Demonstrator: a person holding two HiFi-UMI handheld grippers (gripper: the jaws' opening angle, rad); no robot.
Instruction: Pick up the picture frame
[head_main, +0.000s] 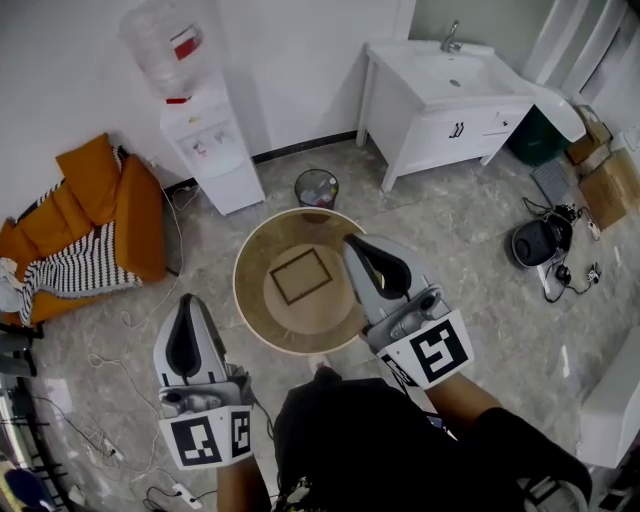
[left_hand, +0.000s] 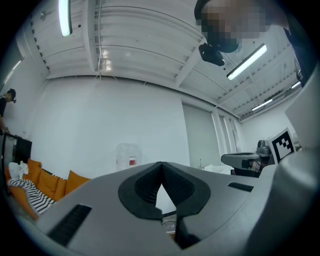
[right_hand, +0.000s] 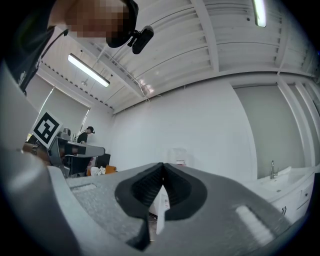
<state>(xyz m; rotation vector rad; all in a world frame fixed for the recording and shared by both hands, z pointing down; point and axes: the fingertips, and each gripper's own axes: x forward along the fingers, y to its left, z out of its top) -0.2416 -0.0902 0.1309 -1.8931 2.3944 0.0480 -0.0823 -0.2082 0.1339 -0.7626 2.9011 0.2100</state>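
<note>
A small dark picture frame (head_main: 301, 275) lies flat in the middle of a round wooden table (head_main: 257, 300), seen from above in the head view. My left gripper (head_main: 190, 308) is held shut to the left of the table, clear of its rim, with nothing between its jaws. My right gripper (head_main: 360, 243) is shut too and reaches over the table's right side, just right of the frame and above it. Both gripper views look level across the room at a white wall; the frame is hidden in them. In the left gripper view my left gripper (left_hand: 161, 165) shows its tips together, as does my right gripper (right_hand: 162, 165).
A water dispenser (head_main: 208, 140) stands at the wall behind the table, with a small waste bin (head_main: 316, 188) next to the table's far edge. An orange sofa (head_main: 95, 225) is at the left, a white sink cabinet (head_main: 450, 100) at the back right. Cables (head_main: 110, 440) lie on the floor.
</note>
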